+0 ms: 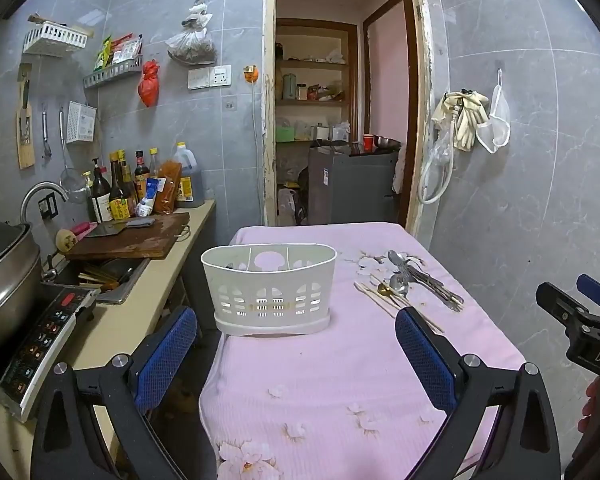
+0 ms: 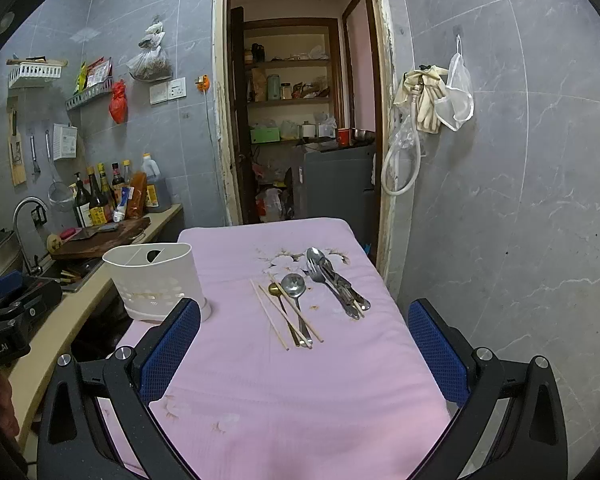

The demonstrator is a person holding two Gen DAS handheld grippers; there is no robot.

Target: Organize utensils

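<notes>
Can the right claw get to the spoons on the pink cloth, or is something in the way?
Probably yes. The right claw is open and empty, and the spoons and chopsticks lie straight ahead on the pink cloth. The white basket stands off to the left.

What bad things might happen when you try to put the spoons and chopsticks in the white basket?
The chopsticks lie crossed with a spoon, so grabbing one may drag others. The white basket stands near the table's edge and looks light, so a bump might tip it off. The forks and spoons pile is tangled, so one might slip from the right gripper.
</notes>
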